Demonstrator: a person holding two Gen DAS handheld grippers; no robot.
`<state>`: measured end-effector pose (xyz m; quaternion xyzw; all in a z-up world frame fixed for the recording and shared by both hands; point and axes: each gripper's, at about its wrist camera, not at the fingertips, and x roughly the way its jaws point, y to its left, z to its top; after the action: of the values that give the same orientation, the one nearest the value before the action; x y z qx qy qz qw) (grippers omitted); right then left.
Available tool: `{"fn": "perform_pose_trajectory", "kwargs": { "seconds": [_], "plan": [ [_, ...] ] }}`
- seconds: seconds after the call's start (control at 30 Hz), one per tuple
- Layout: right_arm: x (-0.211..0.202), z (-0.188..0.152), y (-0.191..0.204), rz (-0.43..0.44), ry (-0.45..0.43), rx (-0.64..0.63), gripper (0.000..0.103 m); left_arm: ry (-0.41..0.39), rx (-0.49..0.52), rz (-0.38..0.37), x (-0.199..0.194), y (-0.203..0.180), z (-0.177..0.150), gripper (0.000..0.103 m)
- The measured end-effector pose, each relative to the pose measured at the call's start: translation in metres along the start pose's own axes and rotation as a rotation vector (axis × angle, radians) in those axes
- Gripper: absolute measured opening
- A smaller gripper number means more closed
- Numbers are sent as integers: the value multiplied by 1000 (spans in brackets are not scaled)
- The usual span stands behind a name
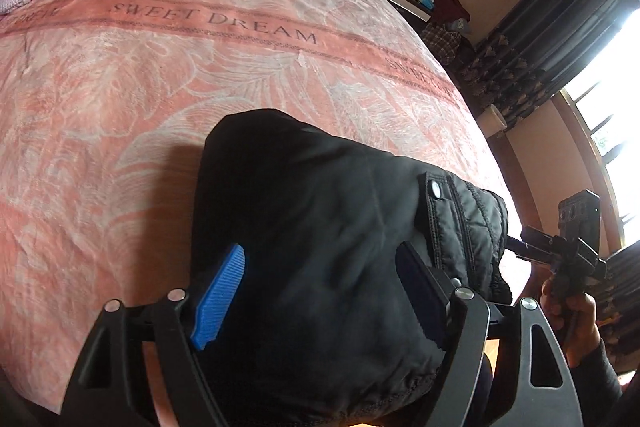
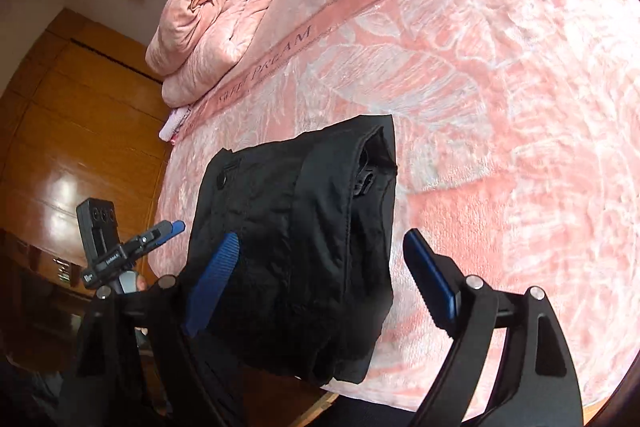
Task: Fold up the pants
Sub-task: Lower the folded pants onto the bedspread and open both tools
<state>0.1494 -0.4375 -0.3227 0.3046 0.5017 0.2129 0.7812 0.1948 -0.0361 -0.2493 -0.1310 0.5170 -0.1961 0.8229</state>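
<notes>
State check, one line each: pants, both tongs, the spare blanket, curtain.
black pants: folded into a compact stack, lying on the bed
left tongs: open, pads not pressing the pants
right tongs: open, nothing gripped
pink blanket: folded, sitting on the bed
curtain: drawn aside

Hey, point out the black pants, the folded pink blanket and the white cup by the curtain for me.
black pants (image 2: 296,227), right wrist view, middle of the folded stack.
folded pink blanket (image 2: 212,23), right wrist view, its bulging side.
white cup (image 1: 495,121), left wrist view, its side wall.
</notes>
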Motion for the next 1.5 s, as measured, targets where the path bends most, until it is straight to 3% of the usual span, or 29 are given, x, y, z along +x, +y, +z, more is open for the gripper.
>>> {"fn": "perform_pose_trajectory", "kwargs": {
  "seconds": [0.07,0.17,0.23,0.3,0.43,0.6,0.77,0.87,0.93,1.0,1.13,1.33,1.37,1.4,1.5],
  "plan": [
    [13,9,-12,65,12,64,86,4,1,20,-1,5,0,79],
    [28,16,-19,88,49,86,82,-25,43,67,-8,1,-3,79],
    [35,17,-17,119,70,68,49,-65,83,100,-17,-6,-5,79],
    [36,23,-7,115,70,23,28,-99,110,115,-25,-12,-5,79],
    [30,36,18,74,37,-69,15,-146,147,158,-37,-21,-1,79],
    [31,58,35,73,3,-121,13,-176,168,207,-46,-23,9,79],
    [51,56,1,66,44,-36,14,-162,159,216,-40,-15,13,79],
    [53,49,-8,46,37,-17,29,-116,153,209,-25,-9,10,79],
    [46,46,-7,51,35,1,48,-74,139,180,-14,-5,4,79],
    [26,40,-1,22,-10,-11,53,-91,142,140,-17,-7,-3,79],
    [-15,16,17,-86,-81,-86,52,-148,166,92,-31,-14,-12,87],
    [-3,-29,22,-175,-9,-94,52,-46,162,99,-2,-14,-21,88],
    [-1,-34,19,-186,-13,-89,49,-29,161,103,5,-13,-23,88],
    [1,-38,16,-211,-14,-95,37,-13,159,110,12,-12,-25,88],
    [8,-49,4,-264,2,-95,32,7,165,136,26,-9,-31,92]
  ]
}}
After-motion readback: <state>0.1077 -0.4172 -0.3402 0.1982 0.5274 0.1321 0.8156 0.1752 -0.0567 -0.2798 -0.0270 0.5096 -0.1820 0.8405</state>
